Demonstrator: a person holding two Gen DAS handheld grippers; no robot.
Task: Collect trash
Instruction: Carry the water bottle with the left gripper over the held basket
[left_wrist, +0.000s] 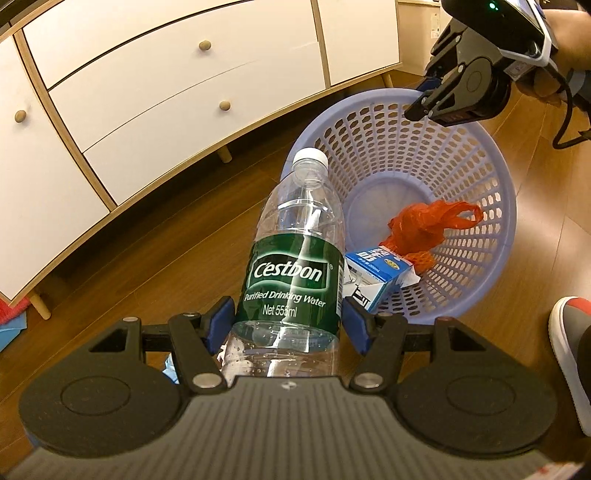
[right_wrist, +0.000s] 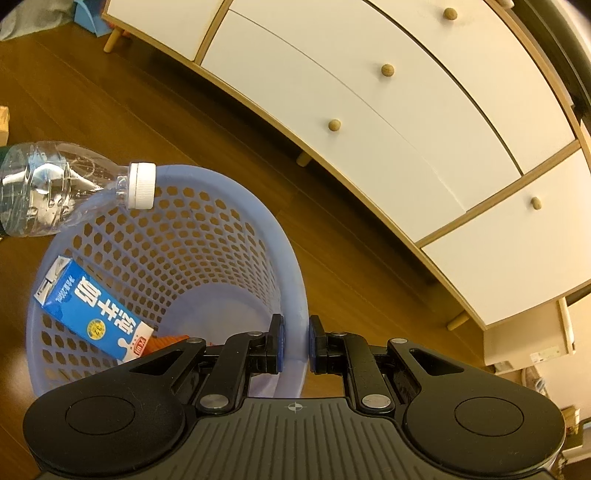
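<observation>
Our left gripper (left_wrist: 288, 321) fingers clamp the water bottle (left_wrist: 295, 266) beside the basket (left_wrist: 480, 177). Our right gripper (right_wrist: 294, 343) fingers pinch the basket's rim.

Warm, yellowish indoor light fills both views, fairly bright and even, with soft shadow under the white cabinet (left_wrist: 155, 96) onto the wooden floor (right_wrist: 92, 110). Glare streaks run down the water bottle (left_wrist: 291, 273). Fisheye distortion bows the drawer edges, and the corners darken and blur.
</observation>
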